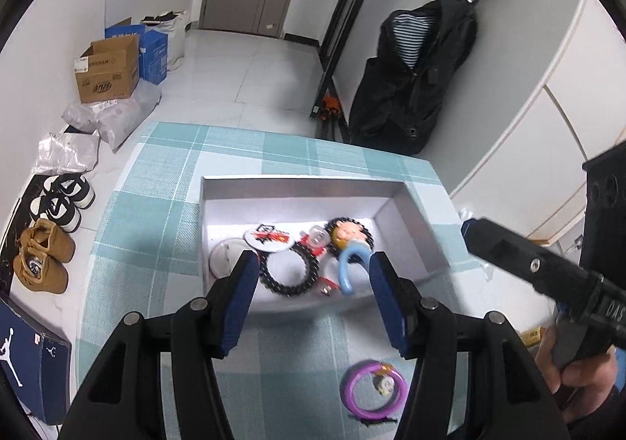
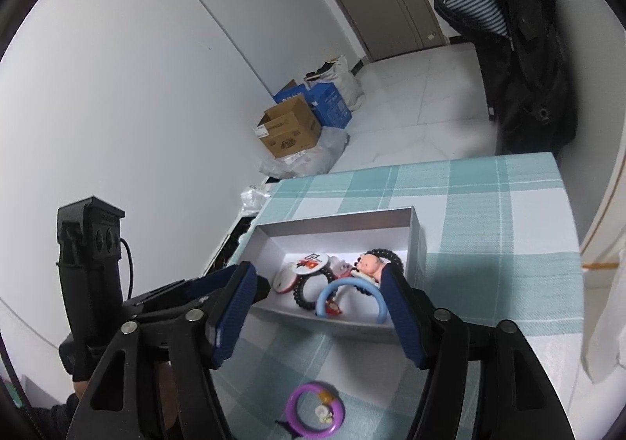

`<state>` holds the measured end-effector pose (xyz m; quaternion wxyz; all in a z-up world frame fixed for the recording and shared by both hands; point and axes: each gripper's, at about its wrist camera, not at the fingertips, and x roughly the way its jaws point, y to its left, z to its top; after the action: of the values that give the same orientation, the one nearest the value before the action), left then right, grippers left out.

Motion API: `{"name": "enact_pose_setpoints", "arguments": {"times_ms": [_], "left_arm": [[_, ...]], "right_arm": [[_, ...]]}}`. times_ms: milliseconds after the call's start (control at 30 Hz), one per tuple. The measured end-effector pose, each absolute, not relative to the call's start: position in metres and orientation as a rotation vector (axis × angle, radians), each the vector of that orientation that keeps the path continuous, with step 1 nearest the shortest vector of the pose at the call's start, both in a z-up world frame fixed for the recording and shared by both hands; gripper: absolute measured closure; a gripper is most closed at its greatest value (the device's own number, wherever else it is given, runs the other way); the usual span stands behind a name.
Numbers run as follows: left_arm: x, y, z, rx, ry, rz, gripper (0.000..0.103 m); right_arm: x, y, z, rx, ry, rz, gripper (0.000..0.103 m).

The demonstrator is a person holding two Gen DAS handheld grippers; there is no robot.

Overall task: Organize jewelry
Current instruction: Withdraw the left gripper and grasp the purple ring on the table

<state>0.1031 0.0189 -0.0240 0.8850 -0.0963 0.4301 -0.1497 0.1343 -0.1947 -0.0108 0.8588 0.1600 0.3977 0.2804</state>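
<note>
1. Both grippers are hovering over the table with the checked cloth [image 1: 164, 174], and both are pointing down and forward at the white box [image 1: 297, 185].
2. The left gripper [image 1: 313, 275] is holding nothing; its jaws are standing spread, and between them only the box's contents are showing far behind.
3. The right gripper [image 2: 319, 295] is also holding nothing; its jaws are spread wide, with empty air between the blue pads.
4. Several pieces are already lying inside the box: a black bead bracelet [image 1: 287, 273], a light blue ring [image 1: 350, 264], a round badge [image 1: 270, 234] and a small doll-head charm [image 1: 346, 232].
5. One piece is still lying outside: the purple ring [image 1: 373, 389] is resting flat on the cloth, just before the near wall of the box.
6. In the left wrist view this purple ring is lying below the jaws and toward the right finger; in the right wrist view it [image 2: 315, 410] is lying below the jaws and almost centred between the fingers.
7. I judge the right gripper better lined up, so it needs mostly to go down and back toward the person.
8. The ring is round, so it has no long axis; a finger must probably pass inside the hoop to pinch its rim.
</note>
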Motion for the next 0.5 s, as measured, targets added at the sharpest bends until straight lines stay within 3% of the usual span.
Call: {"name": "enact_pose_setpoints", "arguments": {"times_ms": [133, 500], "left_arm": [[0.089, 0.014, -0.024, -0.182, 0.886, -0.318, 0.034], [0.068, -0.012, -0.050, -0.185, 1.043, -0.450, 0.031]], "right_arm": [[0.124, -0.200, -0.005, 0.309, 0.828, 0.559, 0.027], [0.097, -0.216, -0.005, 0.264, 0.853, 0.505, 0.017]]}}
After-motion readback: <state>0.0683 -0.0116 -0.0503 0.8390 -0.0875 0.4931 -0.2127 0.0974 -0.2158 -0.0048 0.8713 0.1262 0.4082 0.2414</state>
